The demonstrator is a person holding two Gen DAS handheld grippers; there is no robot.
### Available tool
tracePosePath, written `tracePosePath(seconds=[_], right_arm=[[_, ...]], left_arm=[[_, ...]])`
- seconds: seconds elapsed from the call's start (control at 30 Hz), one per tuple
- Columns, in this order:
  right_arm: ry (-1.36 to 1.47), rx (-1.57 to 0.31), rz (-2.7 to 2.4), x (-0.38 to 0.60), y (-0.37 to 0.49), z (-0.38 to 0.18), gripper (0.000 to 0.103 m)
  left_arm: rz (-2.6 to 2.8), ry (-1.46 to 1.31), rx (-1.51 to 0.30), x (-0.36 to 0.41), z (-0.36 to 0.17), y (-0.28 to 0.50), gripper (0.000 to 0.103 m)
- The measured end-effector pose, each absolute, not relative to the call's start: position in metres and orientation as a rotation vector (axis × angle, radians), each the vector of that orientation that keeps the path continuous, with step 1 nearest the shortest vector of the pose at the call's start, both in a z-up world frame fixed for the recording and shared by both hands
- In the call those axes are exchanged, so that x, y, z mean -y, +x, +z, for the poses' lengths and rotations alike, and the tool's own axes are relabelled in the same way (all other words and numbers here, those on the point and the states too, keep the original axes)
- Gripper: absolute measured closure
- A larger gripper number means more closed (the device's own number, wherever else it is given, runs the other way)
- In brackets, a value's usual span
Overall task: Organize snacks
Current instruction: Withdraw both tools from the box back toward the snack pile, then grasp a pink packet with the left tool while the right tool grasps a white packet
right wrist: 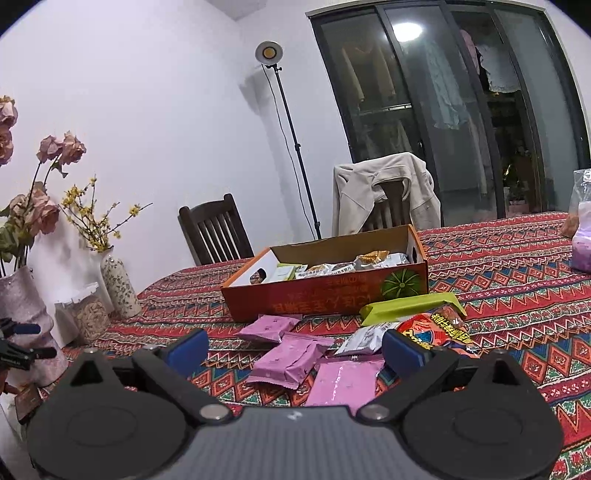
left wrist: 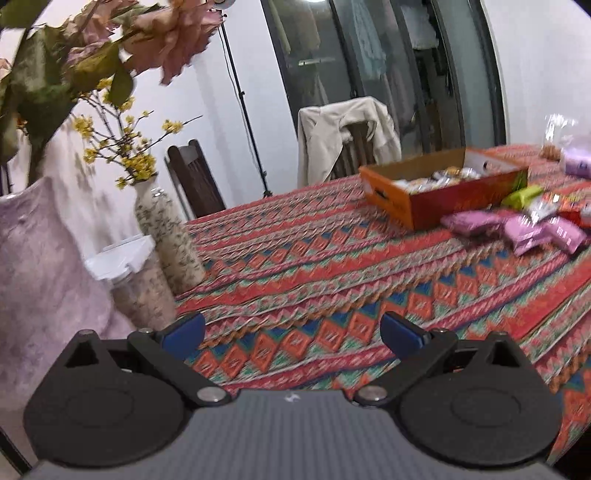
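Patterned tablecloth [right wrist: 517, 295]; orange box [right wrist: 332, 295], vases [left wrist: 166, 236], chairs [right wrist: 214, 232].

Both views are evenly lit by soft indoor light, with a cool, slightly violet cast on the white wall [right wrist: 147, 110]. A ceiling light shows as a bright glare spot on the dark glass door [right wrist: 406, 31]; the lamp [right wrist: 269, 53] on its stand glows faintly. Shadows are soft: the stand and the flowers [right wrist: 48, 147] cast pale ones on the wall. The left wrist view is motion-blurred, with the box [left wrist: 436, 195] and packets [left wrist: 517, 229] smeared. The right wrist view is sharper. Fisheye distortion bends the door frames, and the corners go black.
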State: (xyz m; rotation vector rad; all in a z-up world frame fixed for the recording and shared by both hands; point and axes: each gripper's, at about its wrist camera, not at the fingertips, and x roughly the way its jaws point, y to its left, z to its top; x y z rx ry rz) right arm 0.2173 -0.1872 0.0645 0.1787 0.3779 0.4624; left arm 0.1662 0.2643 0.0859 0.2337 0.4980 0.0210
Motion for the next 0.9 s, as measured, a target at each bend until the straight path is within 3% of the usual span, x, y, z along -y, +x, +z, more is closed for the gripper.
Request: tracePosePath(seconds=[0.47,0.67,0.9], right_arm=[[0.065,-0.434,0.374,0.206,0.23,0.051,0.003],[0.048,-0.506,0.387,0.207,0.254,0.032,0.017],[0.065,-0.556,0.408,0.187,0.317,0.018,0.023]], left_arm=[[-0.15,0.079,-0.529,-0.141,0.061,0.245,0.0],[-0.197,0.009,-0.597,-0.098,0.048,0.302,0.0],[-0.181,0.024,-0.636,-0.042,0.033,0.37,0.0]])
